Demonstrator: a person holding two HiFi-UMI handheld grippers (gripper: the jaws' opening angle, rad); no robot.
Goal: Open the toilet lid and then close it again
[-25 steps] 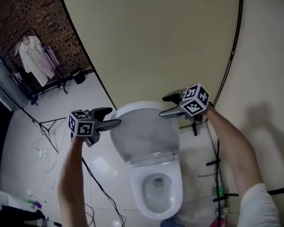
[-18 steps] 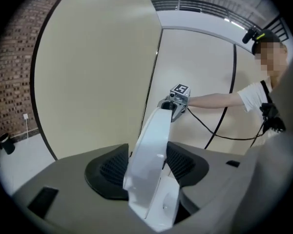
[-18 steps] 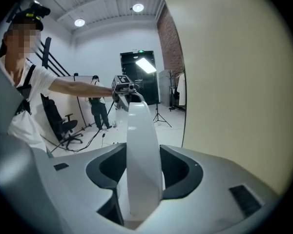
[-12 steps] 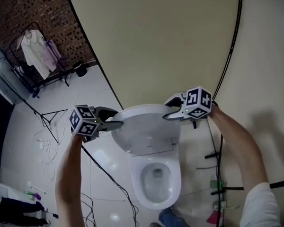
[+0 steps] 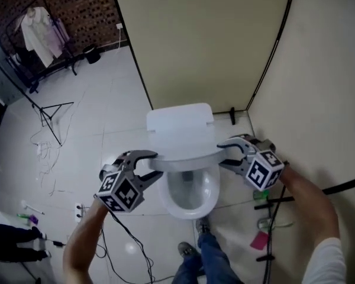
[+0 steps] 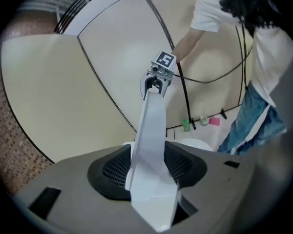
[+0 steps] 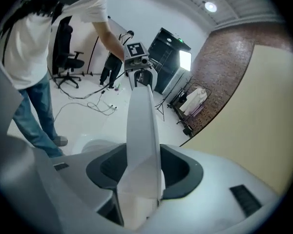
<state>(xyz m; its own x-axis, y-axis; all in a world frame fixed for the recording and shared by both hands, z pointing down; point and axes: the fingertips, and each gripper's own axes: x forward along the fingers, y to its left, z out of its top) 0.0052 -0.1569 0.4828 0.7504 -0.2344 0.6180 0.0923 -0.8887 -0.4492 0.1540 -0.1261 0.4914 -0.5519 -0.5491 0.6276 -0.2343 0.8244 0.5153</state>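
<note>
The white toilet lid [image 5: 183, 154] lies tilted almost level over the open bowl [image 5: 190, 195]. My left gripper [image 5: 157, 163] is shut on the lid's left edge and my right gripper [image 5: 220, 154] on its right edge. Both pairs of jaws have just been closing, with the lid between them. In the left gripper view the lid [image 6: 151, 140] runs edge-on out from between the dark pads [image 6: 110, 172] to the right gripper [image 6: 158, 77] at its far side. In the right gripper view the lid [image 7: 142, 130] likewise reaches to the left gripper [image 7: 136, 62].
The tank [image 5: 178, 120] stands behind the bowl against a beige partition [image 5: 195, 40]. Small bottles [image 5: 261, 195] and a pink item [image 5: 258, 240] lie on the floor at the right. My shoes [image 5: 195, 241] are in front of the bowl. Cables [image 5: 47, 152] trail at the left.
Both grippers closed on the raised lid's sides and came down toward me with it. The lid swung from upright against the tank to nearly level over the bowl.
</note>
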